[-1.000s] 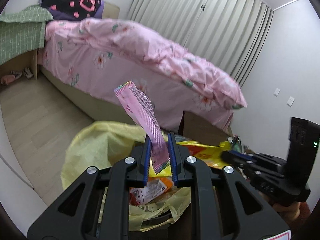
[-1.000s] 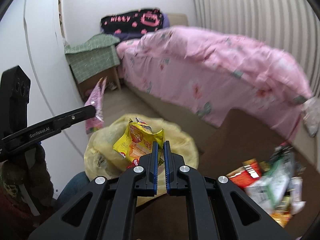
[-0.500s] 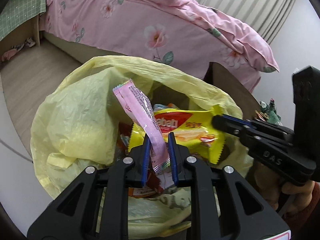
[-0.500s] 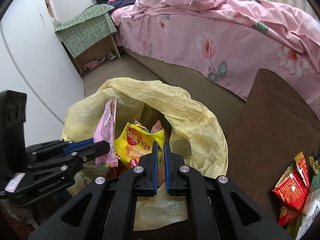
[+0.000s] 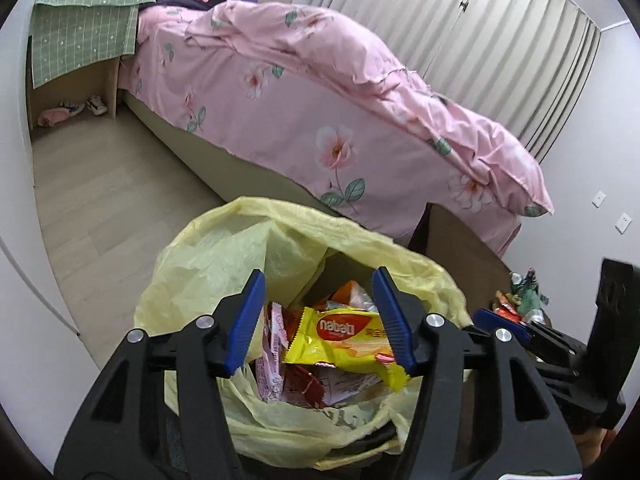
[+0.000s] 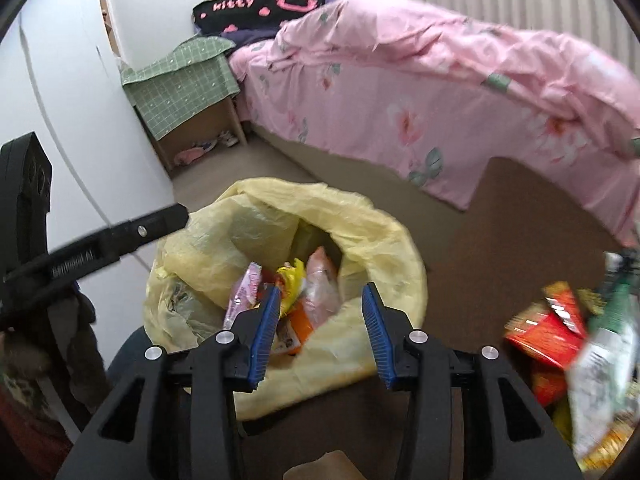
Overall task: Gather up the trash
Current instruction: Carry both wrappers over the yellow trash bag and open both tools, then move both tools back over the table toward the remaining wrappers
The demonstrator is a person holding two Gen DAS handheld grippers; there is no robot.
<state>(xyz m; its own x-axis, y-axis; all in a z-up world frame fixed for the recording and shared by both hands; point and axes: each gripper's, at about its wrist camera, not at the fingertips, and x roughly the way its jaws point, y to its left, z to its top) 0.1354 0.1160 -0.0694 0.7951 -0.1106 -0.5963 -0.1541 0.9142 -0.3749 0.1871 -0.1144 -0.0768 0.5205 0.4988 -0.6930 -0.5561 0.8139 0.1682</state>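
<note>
A yellow trash bag (image 5: 224,256) stands open below both grippers; it also shows in the right wrist view (image 6: 372,236). Inside lie a yellow Nabati wrapper (image 5: 340,336), a pink wrapper (image 5: 272,364) and other packets. In the right wrist view the pink wrapper (image 6: 244,292) and the yellow wrapper (image 6: 290,280) lie in the bag. My left gripper (image 5: 320,316) is open and empty over the bag. My right gripper (image 6: 320,332) is open and empty over the bag's near rim. More snack wrappers (image 6: 560,328) lie on the brown table at the right.
A bed with a pink floral cover (image 5: 320,112) runs behind the bag. A green-clothed bedside stand (image 5: 80,40) is at the back left. The brown table (image 6: 500,248) carries the trash pile. A white wall (image 6: 60,120) is at the left.
Both grippers opened and let go: the pink wrapper and the yellow Nabati wrapper dropped into the bag. Both grippers have pulled up and back from the bag.
</note>
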